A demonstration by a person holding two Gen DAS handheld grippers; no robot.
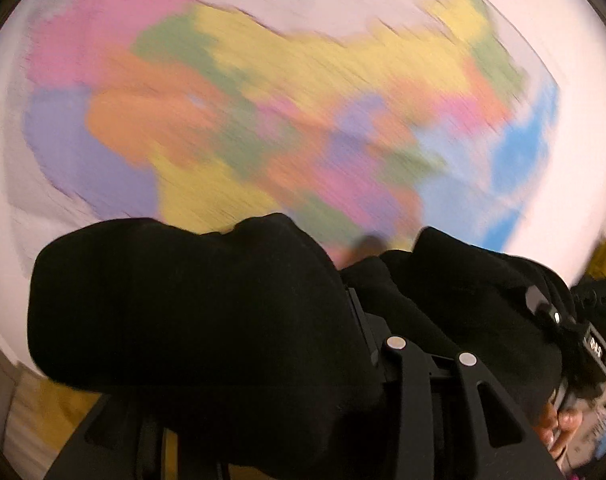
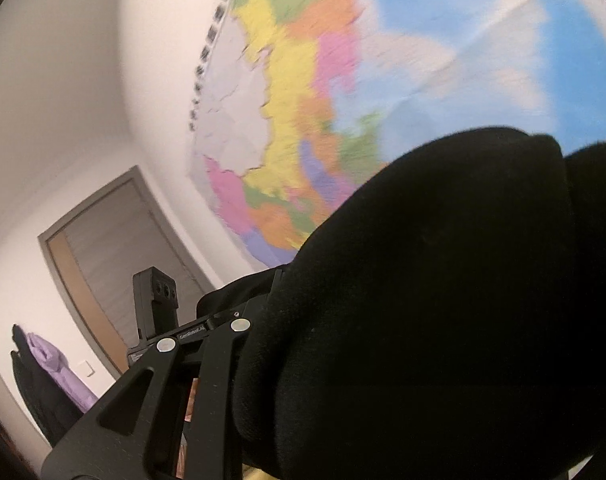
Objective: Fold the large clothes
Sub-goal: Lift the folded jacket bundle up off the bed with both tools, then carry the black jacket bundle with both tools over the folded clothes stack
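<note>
A black garment is bunched over my left gripper and hides both of its fingers; the cloth wraps around the jaws and hangs to both sides. In the right wrist view the same black garment covers my right gripper and fills the lower right. Both grippers are raised and point at the wall. The right gripper's body and the person's hand show at the right edge of the left wrist view. The left gripper's body shows in the right wrist view.
A large coloured wall map fills the wall ahead; it also shows in the right wrist view. A grey door is at the left. A purple and black garment hangs at the lower left.
</note>
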